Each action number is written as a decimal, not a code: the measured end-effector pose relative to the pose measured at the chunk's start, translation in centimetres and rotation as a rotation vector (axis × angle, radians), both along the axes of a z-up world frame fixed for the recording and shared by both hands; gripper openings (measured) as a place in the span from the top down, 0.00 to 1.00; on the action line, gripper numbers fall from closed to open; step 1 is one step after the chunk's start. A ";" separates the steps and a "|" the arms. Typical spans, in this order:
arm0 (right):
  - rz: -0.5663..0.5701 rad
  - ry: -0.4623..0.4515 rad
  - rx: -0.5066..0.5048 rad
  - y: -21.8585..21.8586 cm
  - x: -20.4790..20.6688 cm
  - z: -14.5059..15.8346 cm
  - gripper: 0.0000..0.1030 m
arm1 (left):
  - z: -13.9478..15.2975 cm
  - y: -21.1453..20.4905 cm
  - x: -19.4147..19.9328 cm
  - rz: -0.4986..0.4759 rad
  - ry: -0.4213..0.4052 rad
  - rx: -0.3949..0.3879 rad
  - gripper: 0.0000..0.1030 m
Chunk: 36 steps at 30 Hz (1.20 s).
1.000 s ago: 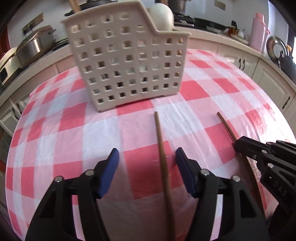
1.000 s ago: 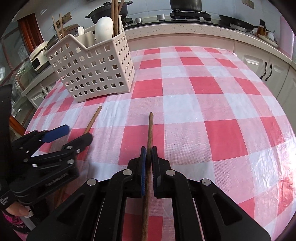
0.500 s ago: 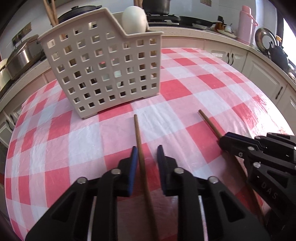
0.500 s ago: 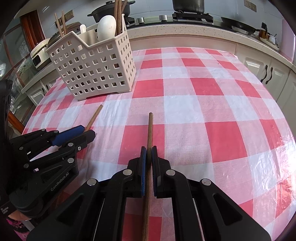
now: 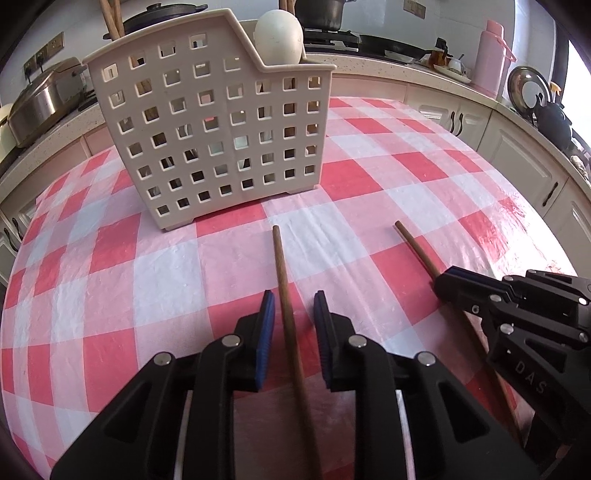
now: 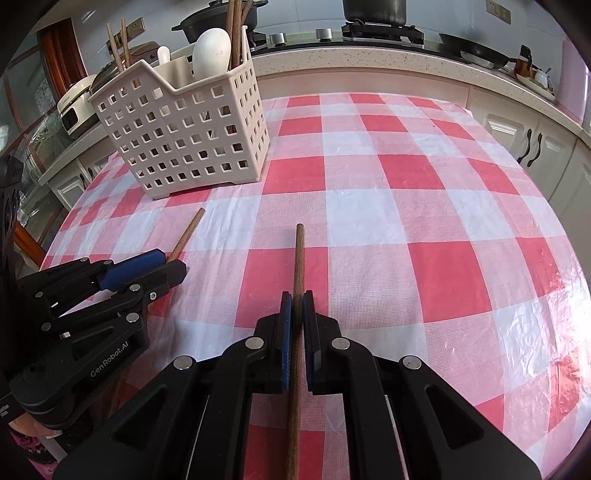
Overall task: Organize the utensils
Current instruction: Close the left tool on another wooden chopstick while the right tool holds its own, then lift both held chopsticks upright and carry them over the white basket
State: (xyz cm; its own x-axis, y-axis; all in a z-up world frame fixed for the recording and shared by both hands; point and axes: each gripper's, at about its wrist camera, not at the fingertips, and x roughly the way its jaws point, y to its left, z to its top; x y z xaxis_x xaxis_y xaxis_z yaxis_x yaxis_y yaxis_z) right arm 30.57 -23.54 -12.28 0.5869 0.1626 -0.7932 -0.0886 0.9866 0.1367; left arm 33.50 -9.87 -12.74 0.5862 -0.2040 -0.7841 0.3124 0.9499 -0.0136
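Matt wooden chopstick [image 5: 286, 291], glossy plastic tablecloth [image 5: 369, 236].

Two brown wooden chopsticks lay on the checked cloth, tips toward twelve o'clock: one chopstick [image 5: 286, 295] and the other chopstick [image 6: 298, 266]. A cream perforated utensil basket [image 5: 207, 136] stood upright at eleven o'clock, holding more chopsticks and a white spoon [image 6: 211, 51]

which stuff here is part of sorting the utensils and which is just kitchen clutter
Part of the job:
- left chopstick, between the opening left gripper jaws, not pressed
- right chopstick, clamped in the right gripper
- utensil basket, already holding chopsticks and a white spoon

Just lying about:
- pink flask
- rice cooker
- black pot
- kettle
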 end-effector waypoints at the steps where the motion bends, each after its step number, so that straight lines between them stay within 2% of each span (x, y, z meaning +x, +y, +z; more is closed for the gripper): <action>1: 0.001 0.001 0.000 0.0 0.0 0.0 0.94 | 0.0 0.1 0.0 0.002 0.002 -0.005 0.79; 5: 0.003 0.003 0.004 -0.1 0.1 0.0 0.94 | 0.0 0.1 0.1 0.005 0.007 -0.010 0.78; 10: 0.007 0.005 0.005 -0.1 0.1 0.0 0.94 | 0.0 -0.3 0.0 -0.011 0.011 -0.012 0.60; 12: 0.011 0.005 0.003 -0.1 0.1 0.1 0.94 | -0.1 -0.7 -0.1 -0.015 0.002 0.003 0.60; 14: 0.018 0.002 -0.010 0.1 0.1 0.1 0.94 | -0.1 -0.7 -0.2 -0.012 -0.004 0.007 0.63; 16: 0.021 -0.001 -0.022 0.2 0.0 0.1 0.94 | -0.1 -0.4 -0.1 -0.003 -0.011 0.017 0.77; 19: 0.020 -0.001 -0.026 0.2 0.0 0.1 0.94 | 0.0 0.2 0.1 0.000 -0.008 0.019 0.93; 25: 0.017 0.002 -0.033 0.4 0.0 0.1 0.94 | 0.0 1.3 0.2 0.007 0.006 -0.014 0.94; 28: 0.022 -0.009 -0.008 0.6 -0.1 0.5 0.94 | 0.4 2.6 0.1 0.027 0.010 -0.063 0.94; 36: 0.057 -0.125 0.014 2.2 -0.9 4.2 0.94 | 4.3 5.4 -2.2 0.068 -0.095 -0.122 0.94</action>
